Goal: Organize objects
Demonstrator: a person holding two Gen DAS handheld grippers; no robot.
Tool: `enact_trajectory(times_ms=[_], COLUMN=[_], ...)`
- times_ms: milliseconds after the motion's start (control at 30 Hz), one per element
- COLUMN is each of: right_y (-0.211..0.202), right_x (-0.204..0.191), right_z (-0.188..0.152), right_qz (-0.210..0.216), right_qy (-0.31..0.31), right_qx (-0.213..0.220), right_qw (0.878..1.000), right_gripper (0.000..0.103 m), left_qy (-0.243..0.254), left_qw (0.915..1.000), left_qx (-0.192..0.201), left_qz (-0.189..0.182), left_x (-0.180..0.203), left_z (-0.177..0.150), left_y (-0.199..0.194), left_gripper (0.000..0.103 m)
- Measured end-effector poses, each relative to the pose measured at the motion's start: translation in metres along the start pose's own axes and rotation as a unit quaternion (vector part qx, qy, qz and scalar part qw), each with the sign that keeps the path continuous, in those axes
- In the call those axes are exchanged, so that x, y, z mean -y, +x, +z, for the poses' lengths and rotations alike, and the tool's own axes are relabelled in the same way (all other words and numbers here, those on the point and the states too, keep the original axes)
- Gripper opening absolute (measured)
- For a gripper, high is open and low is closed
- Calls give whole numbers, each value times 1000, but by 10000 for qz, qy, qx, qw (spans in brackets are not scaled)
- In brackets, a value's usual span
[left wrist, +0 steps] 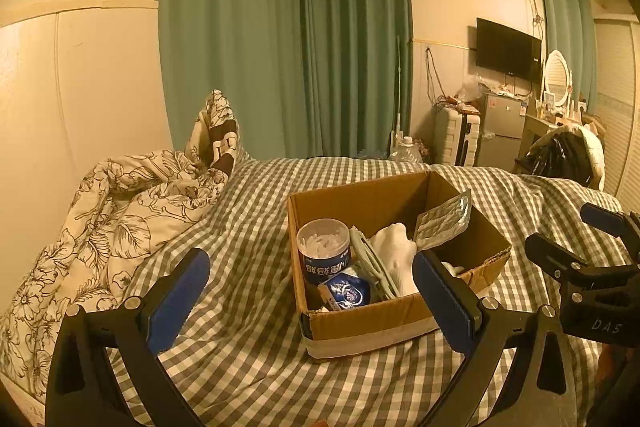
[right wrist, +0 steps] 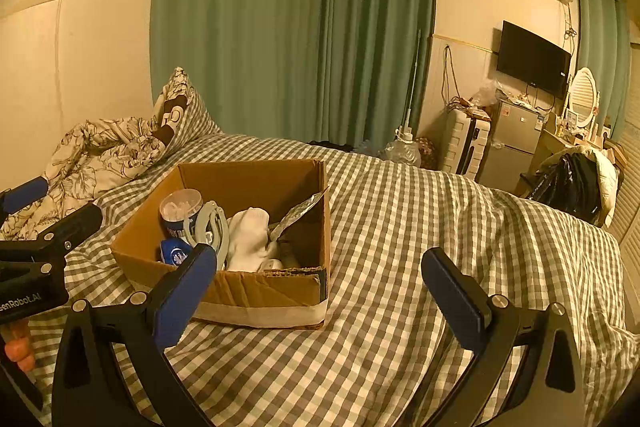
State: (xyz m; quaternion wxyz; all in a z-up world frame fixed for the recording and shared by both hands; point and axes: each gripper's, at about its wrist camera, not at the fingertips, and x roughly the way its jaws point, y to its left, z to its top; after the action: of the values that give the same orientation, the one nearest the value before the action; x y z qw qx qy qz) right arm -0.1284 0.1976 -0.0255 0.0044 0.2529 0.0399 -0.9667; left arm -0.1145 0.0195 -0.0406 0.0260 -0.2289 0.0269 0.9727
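Observation:
A brown cardboard box (left wrist: 372,327) sits on the checked bed cover; it also shows in the right wrist view (right wrist: 256,297). Inside stand a round tub of cotton swabs (left wrist: 323,251), a small blue packet (left wrist: 347,291), a pale green clip-like item (left wrist: 366,259), white socks (left wrist: 396,255) and a silver blister pack (left wrist: 444,223) leaning on the right wall. My left gripper (left wrist: 312,297) is open and empty, just in front of the box. My right gripper (right wrist: 320,291) is open and empty, at the box's near right corner.
A crumpled floral duvet (left wrist: 120,219) lies at the left of the bed by the wall. Green curtains (left wrist: 280,27) hang behind. A suitcase, small fridge (left wrist: 500,131), wall TV and a chair with dark clothes (left wrist: 560,155) stand beyond the bed at right.

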Motion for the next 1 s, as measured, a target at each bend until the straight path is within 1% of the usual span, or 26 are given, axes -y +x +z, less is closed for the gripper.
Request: enact_trajectory(times_ms=[1000], right_y=[3], right_x=[-3], right_z=[-1], right_qz=[-1], right_qy=[-44], right_qx=[-60], right_qw=[10000], right_gripper=[103], left_qy=[29], left_qw=[10000], left_qx=[36], left_qz=[33], left_x=[1], left_z=[1], left_y=[-2], left_gripper=[103])
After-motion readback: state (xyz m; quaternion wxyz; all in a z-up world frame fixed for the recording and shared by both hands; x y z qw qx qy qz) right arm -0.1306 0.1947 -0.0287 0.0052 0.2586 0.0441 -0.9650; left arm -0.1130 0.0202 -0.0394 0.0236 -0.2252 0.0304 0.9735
